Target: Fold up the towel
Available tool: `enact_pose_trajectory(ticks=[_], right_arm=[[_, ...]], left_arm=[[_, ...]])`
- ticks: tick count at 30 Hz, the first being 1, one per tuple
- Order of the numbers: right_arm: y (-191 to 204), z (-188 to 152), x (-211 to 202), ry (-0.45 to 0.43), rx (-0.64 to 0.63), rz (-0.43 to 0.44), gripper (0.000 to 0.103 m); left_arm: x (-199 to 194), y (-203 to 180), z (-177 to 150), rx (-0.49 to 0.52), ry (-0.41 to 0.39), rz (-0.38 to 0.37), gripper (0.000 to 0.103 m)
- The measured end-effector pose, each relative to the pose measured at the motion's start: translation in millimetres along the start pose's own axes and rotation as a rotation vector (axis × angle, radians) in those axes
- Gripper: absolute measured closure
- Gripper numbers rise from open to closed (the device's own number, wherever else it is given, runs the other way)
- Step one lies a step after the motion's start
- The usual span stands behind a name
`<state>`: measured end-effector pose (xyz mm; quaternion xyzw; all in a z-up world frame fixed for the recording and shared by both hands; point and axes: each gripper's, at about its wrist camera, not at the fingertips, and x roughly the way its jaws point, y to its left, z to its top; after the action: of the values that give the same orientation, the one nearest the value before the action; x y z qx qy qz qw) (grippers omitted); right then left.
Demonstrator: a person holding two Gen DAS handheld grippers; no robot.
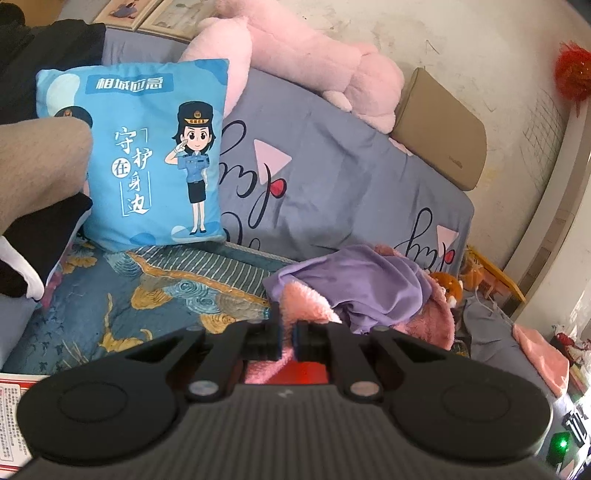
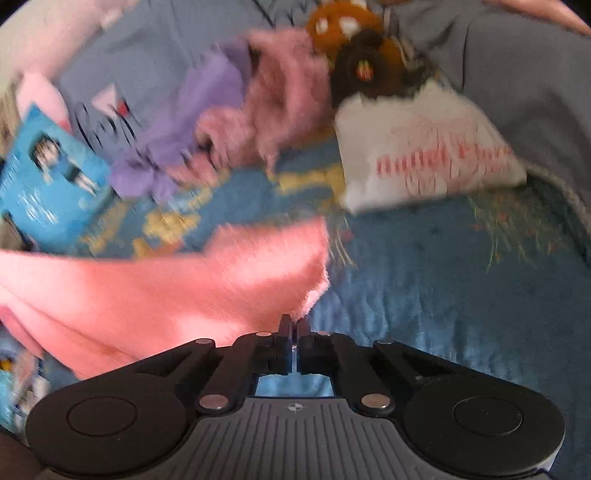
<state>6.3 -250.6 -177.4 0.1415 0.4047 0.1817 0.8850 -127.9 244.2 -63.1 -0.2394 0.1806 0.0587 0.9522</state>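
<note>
The pink towel (image 2: 166,288) hangs stretched over the blue patterned bedspread (image 2: 424,288) in the blurred right wrist view. Its right corner runs down into my right gripper (image 2: 294,326), whose fingers are shut on it. In the left wrist view another part of the pink towel (image 1: 306,301) rises from between the fingers of my left gripper (image 1: 288,332), which is shut on it. More pink shows under those fingers. The stretch of towel between the two grippers is hidden in the left view.
A heap of purple cloth (image 1: 354,280) and fluffy pink fabric (image 1: 436,321) lies just beyond the left gripper. A blue cartoon cushion (image 1: 147,155), a pink plush (image 1: 314,55), and a person's leg (image 1: 37,166) are also on the bed. A white printed bag (image 2: 424,147) and brown plush toy (image 2: 351,33) lie ahead of the right gripper.
</note>
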Motion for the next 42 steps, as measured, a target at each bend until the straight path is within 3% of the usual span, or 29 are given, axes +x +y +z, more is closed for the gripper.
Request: enact_pose_trajectory(ticks=[7, 11, 18, 22, 25, 27, 31, 33, 38, 42], right_arm=[[23, 58, -93, -0.229, -0.051, 0.132, 0.101], [26, 117, -111, -0.308, 0.001, 0.187, 0.101], [41, 218, -120, -0.421, 0.066, 0.184, 0.101], [43, 243, -155, -0.488, 0.071, 0.225, 0.101], [37, 226, -163, -0.421, 0.032, 0.204, 0.101], [31, 200, -156, -0.333, -0.007, 0.164, 0.101], [9, 123, -115, -0.113, -0.049, 0.045, 0.101], [-5, 86, -87, 0.001, -0.03, -0.01, 0.101], [-33, 18, -38, 0.149, 0.075, -0.075, 0.101], [-41, -16, -19, 0.201, 0.11, -0.111, 0.101]], left_arm=[[-8, -13, 25, 0.007, -0.026, -0.077, 0.098], [-4, -35, 68, 0.063, -0.029, -0.068, 0.098], [20, -74, 153, 0.113, -0.038, 0.006, 0.098], [6, -87, 190, 0.089, -0.104, -0.024, 0.097], [-7, -89, 188, 0.114, -0.118, -0.033, 0.095], [-7, -83, 169, 0.141, -0.066, -0.005, 0.094], [7, -48, 102, 0.136, 0.113, 0.081, 0.094], [22, -25, 67, 0.082, 0.219, 0.143, 0.094], [64, 17, 0, -0.037, 0.471, 0.351, 0.094], [65, 32, -24, -0.131, 0.513, 0.408, 0.093]])
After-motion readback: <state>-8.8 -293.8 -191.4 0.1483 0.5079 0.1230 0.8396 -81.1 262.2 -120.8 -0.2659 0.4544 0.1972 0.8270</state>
